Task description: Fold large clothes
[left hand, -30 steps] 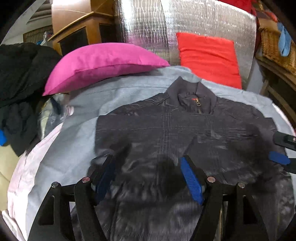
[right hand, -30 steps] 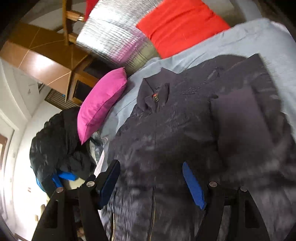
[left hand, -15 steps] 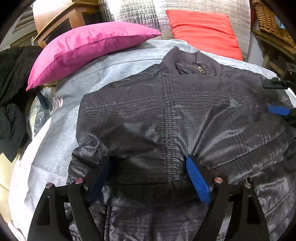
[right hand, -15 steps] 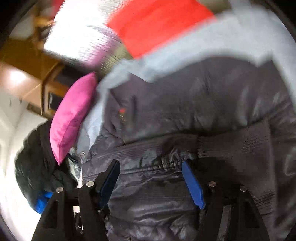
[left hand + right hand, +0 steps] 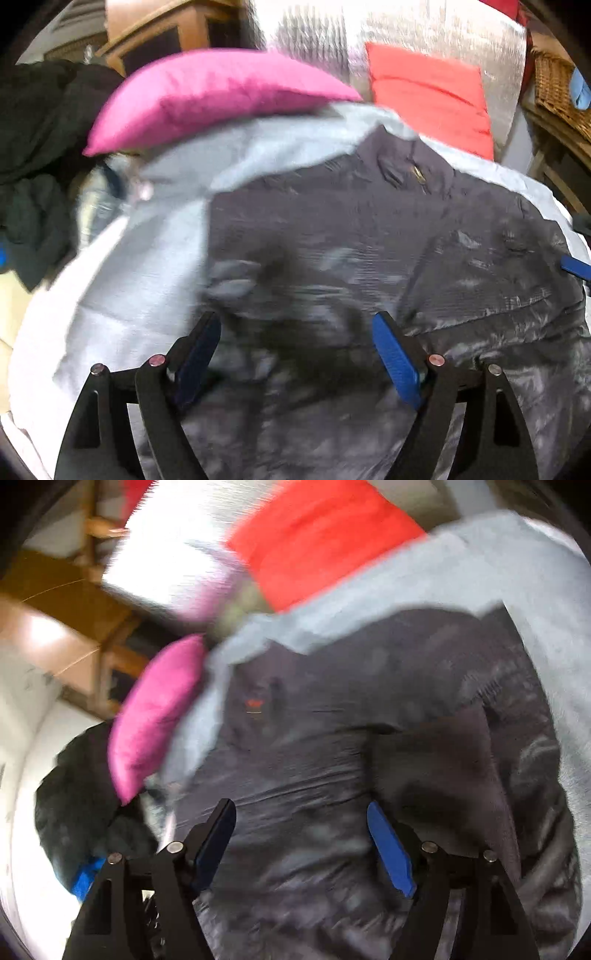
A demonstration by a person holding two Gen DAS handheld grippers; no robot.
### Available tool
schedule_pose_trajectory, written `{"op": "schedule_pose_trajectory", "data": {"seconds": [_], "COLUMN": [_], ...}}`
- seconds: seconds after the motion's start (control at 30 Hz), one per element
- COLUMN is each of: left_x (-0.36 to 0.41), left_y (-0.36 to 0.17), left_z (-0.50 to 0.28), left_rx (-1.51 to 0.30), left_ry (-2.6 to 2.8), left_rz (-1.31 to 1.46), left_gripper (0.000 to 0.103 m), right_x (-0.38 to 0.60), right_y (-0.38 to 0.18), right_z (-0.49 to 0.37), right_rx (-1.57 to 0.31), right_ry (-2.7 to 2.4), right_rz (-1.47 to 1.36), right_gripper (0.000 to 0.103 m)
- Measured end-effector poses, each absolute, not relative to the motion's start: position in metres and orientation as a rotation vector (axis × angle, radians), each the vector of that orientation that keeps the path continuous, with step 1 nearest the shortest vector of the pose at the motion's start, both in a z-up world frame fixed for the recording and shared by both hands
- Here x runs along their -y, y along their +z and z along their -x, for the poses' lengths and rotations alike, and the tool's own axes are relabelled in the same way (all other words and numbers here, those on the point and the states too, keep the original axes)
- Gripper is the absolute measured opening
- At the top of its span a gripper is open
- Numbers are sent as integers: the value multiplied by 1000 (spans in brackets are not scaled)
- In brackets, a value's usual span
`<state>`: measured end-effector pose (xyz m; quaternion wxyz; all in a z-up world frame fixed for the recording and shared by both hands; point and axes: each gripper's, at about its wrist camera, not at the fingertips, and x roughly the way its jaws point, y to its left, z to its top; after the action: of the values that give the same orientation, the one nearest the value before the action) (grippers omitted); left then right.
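Both tools are hanging released: the left tool (image 5: 295, 347) and right tool (image 5: 301, 834) have just been widening. The dark jacket (image 5: 369, 240) is lying spread just ahead of them.

Dark grey quilted jacket (image 5: 369, 236), faint check pattern, on pale grey-blue cloth sheet (image 5: 140, 280). Magenta fabric pillow (image 5: 207, 96); red-orange cushion (image 5: 432, 88). Gripper pads blue.

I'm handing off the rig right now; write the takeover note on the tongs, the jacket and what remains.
Left tongs: open, nothing gripped, over the jacket's lower left part; jaws have just been opening.
Right tongs: open, nothing gripped, over the jacket's right side; jaws have just been opening.
Jacket: dark, front up, collar toward the pink pillow and red cushion, on the light grey sheet.
Done: a sleeve appears folded across the body; blur hides detail.
Left: finish the folds.
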<state>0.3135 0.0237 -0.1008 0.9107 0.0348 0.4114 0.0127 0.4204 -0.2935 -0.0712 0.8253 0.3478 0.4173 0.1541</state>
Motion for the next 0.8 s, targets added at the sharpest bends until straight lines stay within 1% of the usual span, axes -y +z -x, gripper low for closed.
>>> {"op": "schedule_pose_trajectory", "data": {"seconds": [0.07,0.17,0.27,0.4,0.53,0.67,0.8], "left_x": [-46,-91,-130,-163,-165,-156,-150], "left_y": [-96,-96,-101,-116,-132,-147,-160], "left_z": [-292,-252,-206,-148,-99,-66,-45], "left_rx": [-837,-858,-879,-926,-967,-1004,-1044], "left_ry": [49,78,112,113,63,12,-8], "left_rz": [-42,35,125,238,300,311,306], "left_gripper": [84,84,84,84,84,84,84], "right_x": [296,305,315,338,366,383,382], "right_y": [-56,-50,-60,-90,-116,-141,-145], "right_z": [-390,-338,-274,-189,-117,-72,-57], "right_rx": [-857,-841,-863,-912,-921,-931,-911], "right_ry": [343,358,333,256,169,138,185], "right_rz": [-706,-649,-562,-550,-642,-728,-777], "right_gripper": [77,77,77,77,77,77,77]}}
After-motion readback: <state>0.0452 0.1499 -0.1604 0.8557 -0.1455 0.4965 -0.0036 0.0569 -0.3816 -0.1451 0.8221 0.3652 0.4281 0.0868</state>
